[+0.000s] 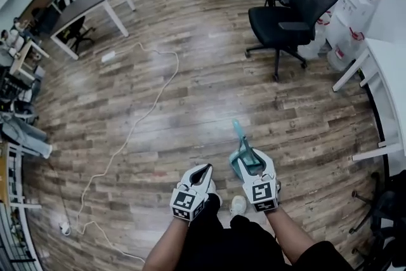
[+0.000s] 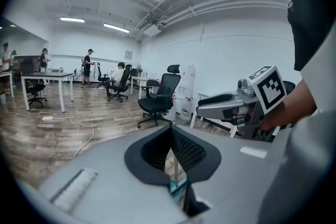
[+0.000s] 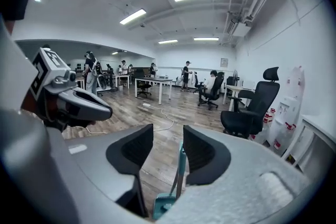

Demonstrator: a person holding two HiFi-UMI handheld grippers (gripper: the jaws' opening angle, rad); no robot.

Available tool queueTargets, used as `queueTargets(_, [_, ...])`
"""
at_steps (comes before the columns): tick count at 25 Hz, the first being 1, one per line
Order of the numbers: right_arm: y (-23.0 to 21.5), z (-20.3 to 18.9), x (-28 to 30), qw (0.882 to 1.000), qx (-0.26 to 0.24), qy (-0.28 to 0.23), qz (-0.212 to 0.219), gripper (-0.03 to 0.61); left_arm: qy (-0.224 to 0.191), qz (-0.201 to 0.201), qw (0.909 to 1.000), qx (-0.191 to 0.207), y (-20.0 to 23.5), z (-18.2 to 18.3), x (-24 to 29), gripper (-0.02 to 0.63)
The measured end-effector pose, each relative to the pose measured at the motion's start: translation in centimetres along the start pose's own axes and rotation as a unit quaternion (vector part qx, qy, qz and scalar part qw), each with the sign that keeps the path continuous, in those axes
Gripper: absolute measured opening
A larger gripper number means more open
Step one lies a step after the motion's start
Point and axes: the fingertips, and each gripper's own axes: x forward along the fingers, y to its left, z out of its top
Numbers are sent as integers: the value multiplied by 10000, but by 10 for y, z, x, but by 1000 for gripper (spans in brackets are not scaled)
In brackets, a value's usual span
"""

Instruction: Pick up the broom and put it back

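A: Between the parted jaws of our right gripper (image 3: 168, 136) stands the teal broom (image 3: 181, 160), leaning on one pad — not pinched.
B: Our left gripper (image 2: 171, 131) is closed, idle. If we lift like this, it may slide out.

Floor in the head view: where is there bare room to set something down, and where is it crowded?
The floor is bare between the white cable and the black chair. It is crowded around the broom and by the left table.

Wood floor (image 1: 190, 105) under you: white cable (image 1: 149, 108) snakes across it (power strip (image 1: 108, 56) at far end), black office chair (image 1: 285, 19) beyond, teal broom (image 1: 241, 149) stands close in front.
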Motion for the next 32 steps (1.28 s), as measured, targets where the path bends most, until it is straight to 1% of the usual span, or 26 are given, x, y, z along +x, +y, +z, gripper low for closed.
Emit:
queueTargets(4, [-4, 30, -19, 9994, -51, -350, -24, 144, -231, 46, 9997, 84, 0, 25, -9, 18])
queueTargets(9, [-14, 61, -30, 9977, -101, -676, -20, 132, -537, 120, 9982, 246, 5, 63, -15, 17])
queueTargets(15, [-24, 88, -44, 9940, -199, -1062, -148, 37, -852, 173, 9956, 343, 8, 82, -20, 18])
queueTargets(16, [-25, 93, -46, 9933, -221, -1120, -170, 11, -895, 174, 9952, 348, 8, 85, -20, 17])
queueTargets(17, [-25, 96, -47, 9929, -264, -1145, -166, 3, -931, 178, 9949, 347, 7, 87, -20, 18])
queueTargets(23, [-21, 112, -55, 9902, -551, -1273, -164, 2, -1131, 185, 9927, 379, 4, 100, -24, 18])
queueTargets(27, [-21, 117, -60, 9889, -612, -1342, -196, 2, -1217, 175, 9915, 421, 0, 103, -26, 18])
queueTargets(32, [-18, 124, -65, 9881, -628, -1392, -194, 2, -1208, 152, 9915, 468, -3, 106, -31, 18])
